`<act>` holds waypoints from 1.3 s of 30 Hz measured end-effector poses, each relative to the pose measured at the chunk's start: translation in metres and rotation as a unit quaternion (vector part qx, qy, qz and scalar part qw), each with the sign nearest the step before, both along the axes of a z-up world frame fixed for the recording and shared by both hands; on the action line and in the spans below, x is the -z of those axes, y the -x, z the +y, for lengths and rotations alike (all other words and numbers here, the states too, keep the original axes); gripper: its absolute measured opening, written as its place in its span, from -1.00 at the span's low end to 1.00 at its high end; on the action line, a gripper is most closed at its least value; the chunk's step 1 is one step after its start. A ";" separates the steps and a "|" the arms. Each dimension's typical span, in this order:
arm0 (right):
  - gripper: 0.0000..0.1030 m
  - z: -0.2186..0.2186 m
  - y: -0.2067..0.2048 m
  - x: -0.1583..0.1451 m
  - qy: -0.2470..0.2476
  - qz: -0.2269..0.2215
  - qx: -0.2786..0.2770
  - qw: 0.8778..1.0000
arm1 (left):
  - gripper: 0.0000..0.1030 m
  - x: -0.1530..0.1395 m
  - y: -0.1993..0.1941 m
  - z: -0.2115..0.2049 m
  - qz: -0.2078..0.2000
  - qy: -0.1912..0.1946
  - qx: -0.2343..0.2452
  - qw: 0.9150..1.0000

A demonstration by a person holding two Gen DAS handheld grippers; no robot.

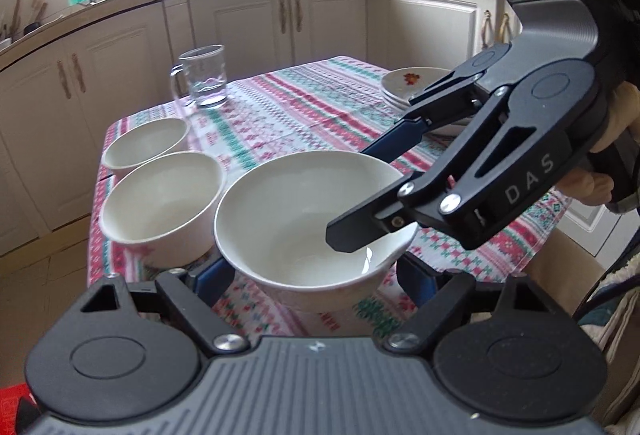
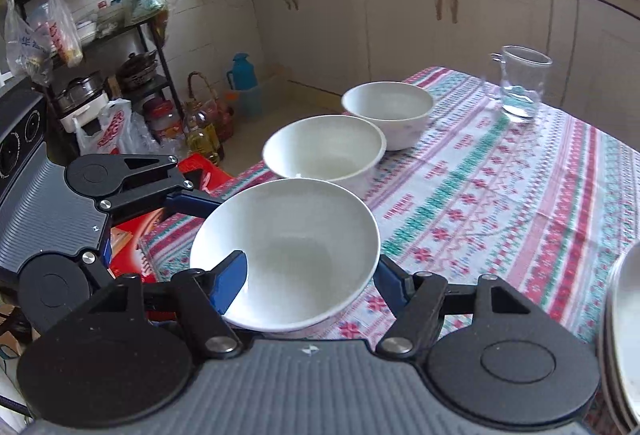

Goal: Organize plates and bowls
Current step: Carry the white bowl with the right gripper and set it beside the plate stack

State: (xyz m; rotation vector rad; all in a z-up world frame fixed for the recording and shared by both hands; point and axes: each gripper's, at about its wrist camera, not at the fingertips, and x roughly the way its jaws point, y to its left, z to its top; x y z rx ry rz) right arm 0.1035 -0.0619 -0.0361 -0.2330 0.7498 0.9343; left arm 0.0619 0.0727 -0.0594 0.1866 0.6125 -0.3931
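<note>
Three white bowls stand in a row on the patterned tablecloth: a near bowl (image 1: pixel 304 219) (image 2: pixel 288 255), a middle bowl (image 1: pixel 160 203) (image 2: pixel 324 151) and a far bowl (image 1: pixel 144 143) (image 2: pixel 388 107). My left gripper (image 1: pixel 312 275) is open, its blue fingers spread on either side of the near bowl's base. My right gripper (image 2: pixel 312 275) (image 1: pixel 360 203) has one finger inside the near bowl and one outside its wall; I cannot tell whether it presses the wall. A stack of white plates (image 1: pixel 412 85) (image 2: pixel 624 335) sits at the table's right.
A glass mug (image 1: pixel 202 77) (image 2: pixel 520 83) stands at the table's far side. The table's left edge (image 2: pixel 200 219) drops to a floor with a red box (image 2: pixel 140 235), bottles and a black shelf rack (image 2: pixel 100 35). Kitchen cabinets (image 1: pixel 256 19) line the back.
</note>
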 end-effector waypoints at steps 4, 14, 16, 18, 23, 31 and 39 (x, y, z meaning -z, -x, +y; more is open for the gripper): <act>0.45 -0.018 0.000 0.000 0.000 -0.003 0.023 1.000 | 0.70 0.000 -0.007 -0.015 0.001 0.002 0.020 1.000; 0.46 -0.046 -0.006 0.003 0.002 -0.008 0.062 0.998 | 0.70 0.006 -0.025 -0.039 0.010 0.006 0.043 0.999; 0.47 -0.049 -0.007 0.004 0.003 -0.008 0.064 0.998 | 0.70 0.007 -0.026 -0.041 0.011 0.005 0.045 0.999; 0.47 -0.052 -0.010 0.006 0.002 -0.005 0.067 0.998 | 0.70 0.007 -0.028 -0.044 0.013 0.004 0.047 0.999; 0.48 -0.056 -0.013 0.008 0.000 -0.002 0.072 0.997 | 0.70 0.009 -0.031 -0.047 0.015 -0.002 0.049 0.999; 0.49 -0.056 -0.016 0.012 0.000 0.002 0.073 0.997 | 0.70 0.011 -0.033 -0.047 0.019 -0.001 0.049 0.999; 0.52 -0.058 -0.016 0.012 -0.001 0.003 0.075 0.997 | 0.71 0.013 -0.033 -0.047 0.016 0.002 0.051 0.999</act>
